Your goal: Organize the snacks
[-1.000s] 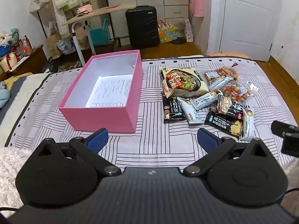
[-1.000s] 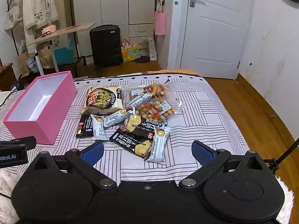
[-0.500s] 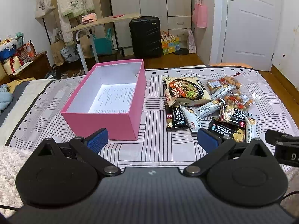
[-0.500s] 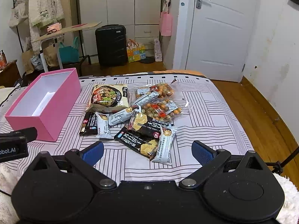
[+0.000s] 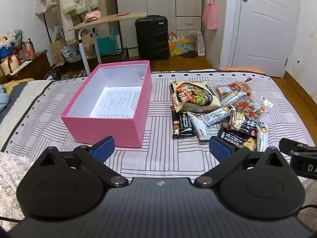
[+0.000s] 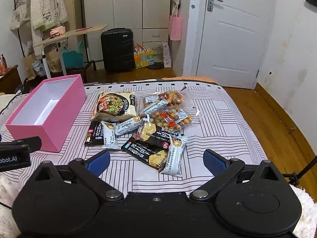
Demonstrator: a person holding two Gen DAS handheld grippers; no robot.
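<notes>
Pink cardboard makes up the open box (image 5: 111,107) that lies on the bed (image 5: 162,158), whose cover is pale with dark line patterns. A printed sheet of paper (image 5: 118,102) lies flat on the box's white floor, and nothing else shows inside it.

Beside the box, apart from its wall, a heap of snacks is spread on the cover. Nearest the box is a large noodle packet (image 6: 116,106) with a bowl pictured on it. Just below that, still close to the box, lie a small dark bar (image 6: 94,133) and a pale blue-grey bar (image 6: 110,135), side by side and touching. Farther from the box than the noodle packet sit two clear bags of coated nuts (image 6: 170,118), partly overlapped by another pale bar (image 6: 154,105). Two black cracker packets (image 6: 148,153) lie at the end of the heap farthest from the box's far wall, one overlapping the other, with a pale bar (image 6: 175,155) leaning on their edge.

Both tools hang above the bed's near edge, touching nothing. The left tool (image 5: 161,145) has its blue-padded fingers spread wide, near the box's closest corner. The right tool (image 6: 156,159) is likewise spread wide and empty, with the black cracker packets lying just beyond the gap between its fingers.
</notes>
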